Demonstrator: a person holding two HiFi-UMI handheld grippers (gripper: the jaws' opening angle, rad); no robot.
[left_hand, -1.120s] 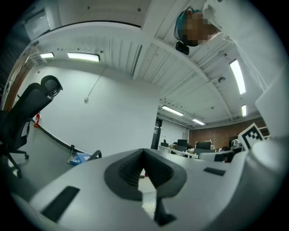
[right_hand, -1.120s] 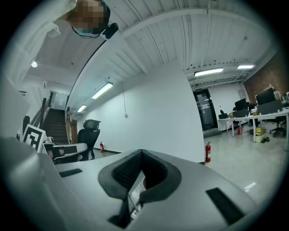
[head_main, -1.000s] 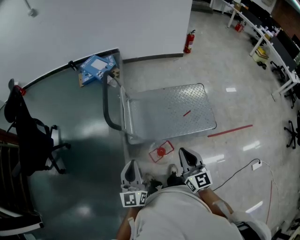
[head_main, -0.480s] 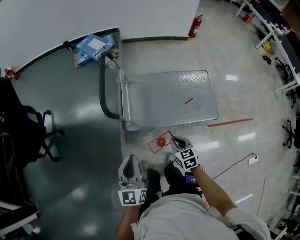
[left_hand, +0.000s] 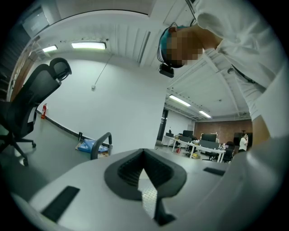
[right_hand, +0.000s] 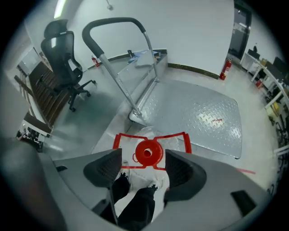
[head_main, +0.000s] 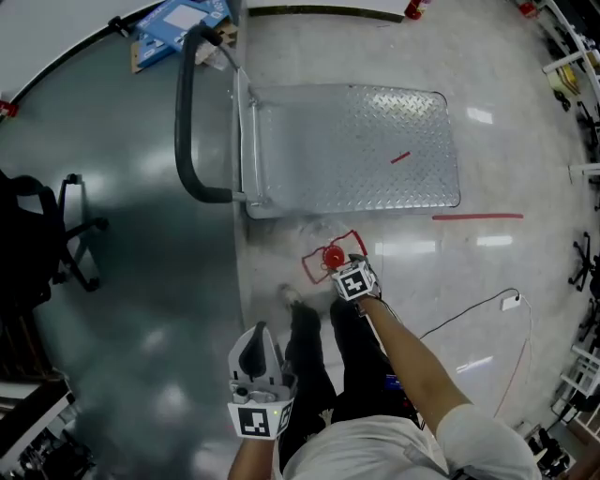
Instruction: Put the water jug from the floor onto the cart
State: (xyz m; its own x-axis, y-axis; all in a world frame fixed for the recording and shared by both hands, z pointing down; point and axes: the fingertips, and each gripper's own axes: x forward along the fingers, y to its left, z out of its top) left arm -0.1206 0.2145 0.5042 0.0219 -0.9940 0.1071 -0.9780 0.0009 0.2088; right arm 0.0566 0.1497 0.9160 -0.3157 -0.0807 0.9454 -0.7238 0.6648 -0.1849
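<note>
The water jug (head_main: 317,246) is a clear bottle with a red cap (head_main: 333,255) and a red carrying frame. It stands on the floor just in front of the cart's near edge. My right gripper (head_main: 341,269) points steeply down right above it. Its jaws are opening and stand wide, with the red cap (right_hand: 148,152) showing just beyond the two pads and nothing pressed between them. My left gripper (head_main: 255,336) hangs by my left side, held level, jaws together and empty. The cart's steel deck (head_main: 356,145) is bare, and its black handle (head_main: 183,122) rises at the left.
My legs in black trousers (head_main: 314,366) stand right behind the jug. A black office chair (head_main: 37,244) is at the left, a blue box (head_main: 178,19) lies behind the cart handle, and a red tape line (head_main: 478,217) and a thin cable (head_main: 469,314) run across the floor at the right.
My right gripper has dropped from beside my body to just over the jug's red cap, tipping downward, and its jaws have spread. The left gripper has sunk a little.
</note>
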